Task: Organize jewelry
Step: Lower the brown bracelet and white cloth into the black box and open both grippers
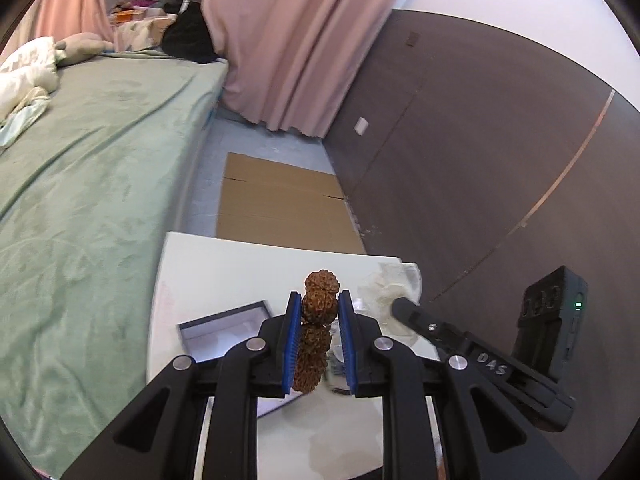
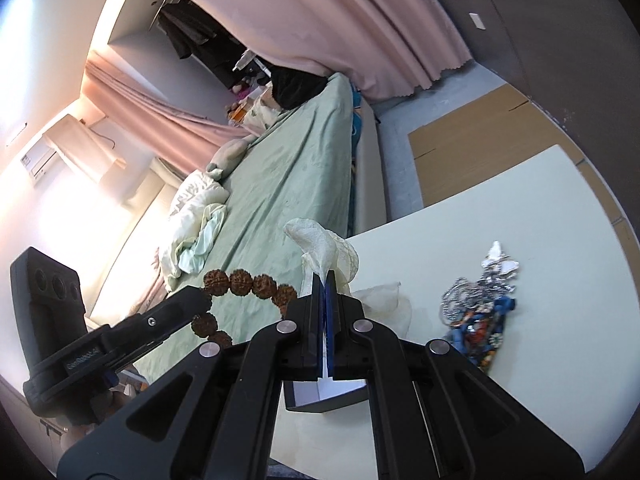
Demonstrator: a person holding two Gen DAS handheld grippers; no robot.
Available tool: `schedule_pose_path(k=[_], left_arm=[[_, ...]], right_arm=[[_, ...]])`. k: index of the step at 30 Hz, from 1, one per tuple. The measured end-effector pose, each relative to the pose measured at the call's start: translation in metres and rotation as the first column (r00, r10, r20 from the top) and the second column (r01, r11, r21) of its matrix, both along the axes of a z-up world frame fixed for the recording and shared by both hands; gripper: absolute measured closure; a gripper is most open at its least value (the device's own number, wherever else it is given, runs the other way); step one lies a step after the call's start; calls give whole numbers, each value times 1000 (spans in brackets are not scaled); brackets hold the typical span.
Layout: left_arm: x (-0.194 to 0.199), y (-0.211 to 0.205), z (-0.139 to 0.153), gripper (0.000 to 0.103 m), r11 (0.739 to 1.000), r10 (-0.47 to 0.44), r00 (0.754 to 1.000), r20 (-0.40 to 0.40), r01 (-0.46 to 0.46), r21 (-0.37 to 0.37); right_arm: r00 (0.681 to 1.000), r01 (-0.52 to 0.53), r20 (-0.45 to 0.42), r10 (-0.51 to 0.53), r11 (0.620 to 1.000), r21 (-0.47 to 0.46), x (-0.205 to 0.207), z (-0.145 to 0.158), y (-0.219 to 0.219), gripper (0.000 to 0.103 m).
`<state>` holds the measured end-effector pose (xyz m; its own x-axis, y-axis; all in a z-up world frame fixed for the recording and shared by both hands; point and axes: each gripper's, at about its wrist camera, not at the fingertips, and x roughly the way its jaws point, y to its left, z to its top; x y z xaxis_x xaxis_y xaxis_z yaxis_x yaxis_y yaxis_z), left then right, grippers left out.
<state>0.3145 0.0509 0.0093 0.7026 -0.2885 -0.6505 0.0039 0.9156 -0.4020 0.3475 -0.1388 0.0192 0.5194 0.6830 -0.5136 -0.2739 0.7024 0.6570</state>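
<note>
Your left gripper (image 1: 319, 316) has its blue-padded jaws closed on a brown beaded bracelet (image 1: 316, 328), the rough, walnut-like beads standing in a column between the pads and rising past the tips, lifted above the bench (image 1: 224, 272); from the right wrist view the same bracelet (image 2: 244, 282) arcs in the air over the near edge of the bench, held at its lower left by your left gripper; your right gripper (image 2: 325, 280) has its jaws pressed nearly together on a crumpled white tissue (image 2: 320, 246), which fans up and out beyond the tips; below and just behind your jaws, an open dark jewelry box (image 1: 224, 330) with a pale lining sits on the bench, its corner also visible under your right gripper (image 2: 324, 394); to the right on the bench lies a tangled heap of jewelry (image 2: 478, 308), silver chains and pendants above, blue and multicoloured beads below, well apart from the box; more white tissue (image 2: 384, 300) lies on the bench between the heap and your right gripper; beyond the bench, flattened cardboard (image 1: 280, 200) covers the floor; a bed (image 1: 100, 160) with a green sheet runs alongside; pink curtains (image 1: 296, 40) hang at the far end
</note>
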Motion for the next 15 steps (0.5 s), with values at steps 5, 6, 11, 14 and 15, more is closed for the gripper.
schedule_pose_path(k=[5,6,11,14,15], left_arm=[[3,21,-27,40,999,39,997,-65,-40,-24],[-1,28,-27,34,998,59,997,-43,-60,-31],[-10,53,-39,19,990,119,993,-3,-119,-71],[-6,63,-57,18,985,141,989,-41,-145,-92],[-3,65,-58,18,984,140,989,-47,-144,-102]], right_arm=[[1000,-26,3,26,1000,-16,1,-6,14,100],[999,-34,2,34,999,-19,2,-8,18,100],[996,-93,-3,93,995,-25,0,-17,38,100],[990,-138,-6,138,990,-19,-1,-22,51,100],[987,-161,-13,160,987,-19,-1,-25,57,100]])
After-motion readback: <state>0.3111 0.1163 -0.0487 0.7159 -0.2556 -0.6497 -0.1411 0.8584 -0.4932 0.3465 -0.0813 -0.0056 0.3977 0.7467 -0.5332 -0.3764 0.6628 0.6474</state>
